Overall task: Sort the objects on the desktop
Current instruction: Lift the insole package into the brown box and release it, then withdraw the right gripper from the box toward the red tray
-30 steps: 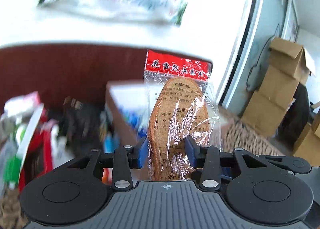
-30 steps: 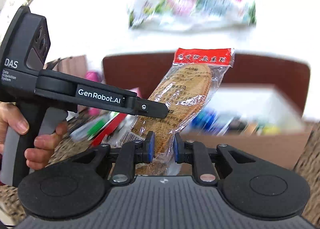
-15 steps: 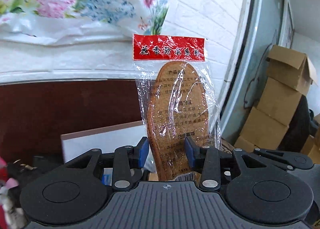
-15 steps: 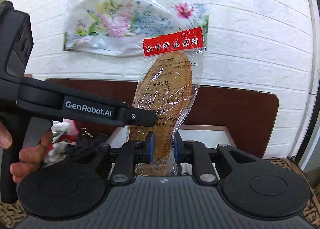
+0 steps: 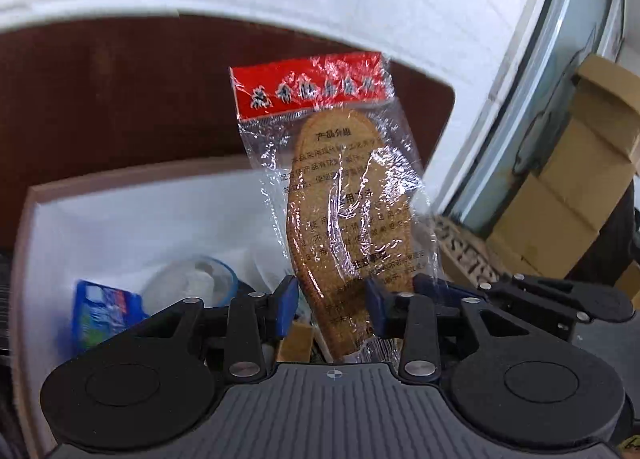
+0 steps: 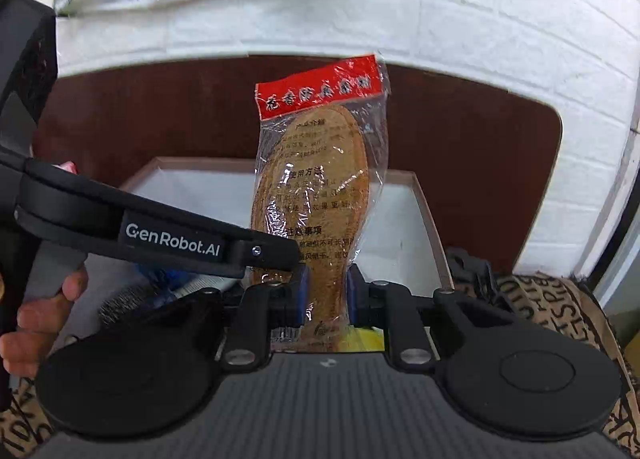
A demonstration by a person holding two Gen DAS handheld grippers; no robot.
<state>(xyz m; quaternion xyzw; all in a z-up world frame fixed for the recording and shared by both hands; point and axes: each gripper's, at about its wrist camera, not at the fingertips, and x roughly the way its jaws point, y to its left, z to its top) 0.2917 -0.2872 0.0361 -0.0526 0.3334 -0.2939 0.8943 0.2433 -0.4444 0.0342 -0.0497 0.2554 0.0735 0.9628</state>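
A brown insole in a clear plastic pack with a red header stands upright between both grippers, above a white-lined open box. My right gripper is shut on the pack's lower end. In the left wrist view the same pack rises between the fingers of my left gripper, whose blue pads stand apart with a gap on the left side, so it is open around the pack. The left gripper's arm reaches in from the left in the right wrist view.
The box holds a blue packet and a roll of tape. A dark brown board and a white brick wall stand behind. Cardboard boxes are stacked at the right. A patterned cloth covers the surface.
Both grippers have tipped downward with the pack, so the box now fills the lower view and the floral bag has slid out at the top. The right grip is unchanged.
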